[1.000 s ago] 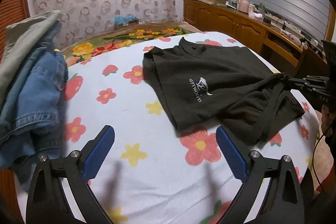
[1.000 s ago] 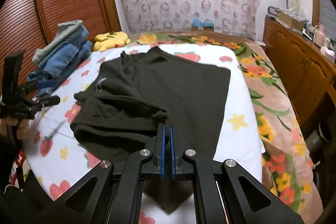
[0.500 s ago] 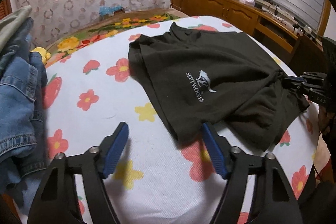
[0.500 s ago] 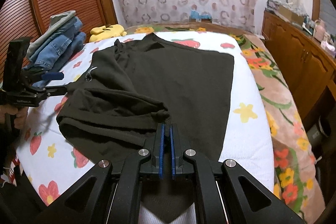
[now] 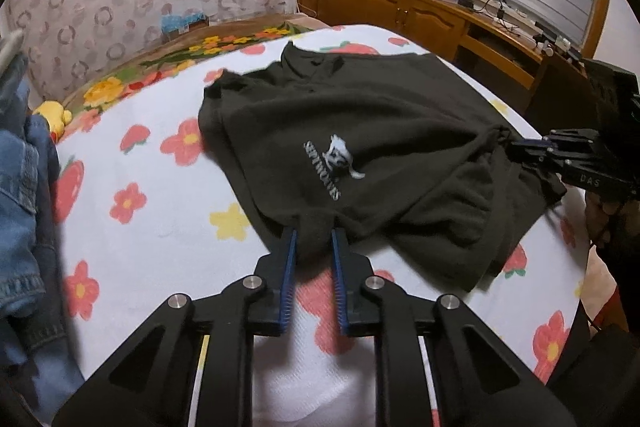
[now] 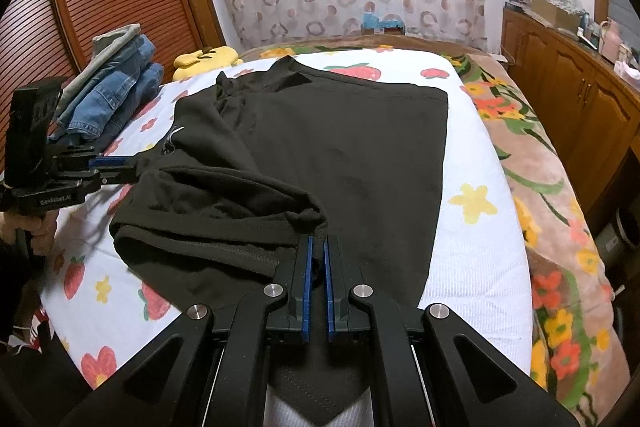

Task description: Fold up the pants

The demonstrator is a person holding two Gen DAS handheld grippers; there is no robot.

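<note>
left gripper (image 5: 314, 233) narrowed onto black garment (image 5: 360, 147) edge | right gripper (image 6: 316, 241) clamps its bunched corner

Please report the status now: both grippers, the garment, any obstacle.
Left gripper shut on black printed garment. Right gripper shut on its bunched edge. Folded blue jeans pile lies apart.

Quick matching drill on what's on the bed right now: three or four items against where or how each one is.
Items:
1. black garment
2. folded jeans
3. yellow plush toy
4. left gripper

States:
A. stacked at the bed's edge by the wooden doors
B. closing on a dark hem
C. spread over the floral sheet
D. beside the denim stack

Pairs: 1-C, 2-A, 3-D, 4-B
</note>
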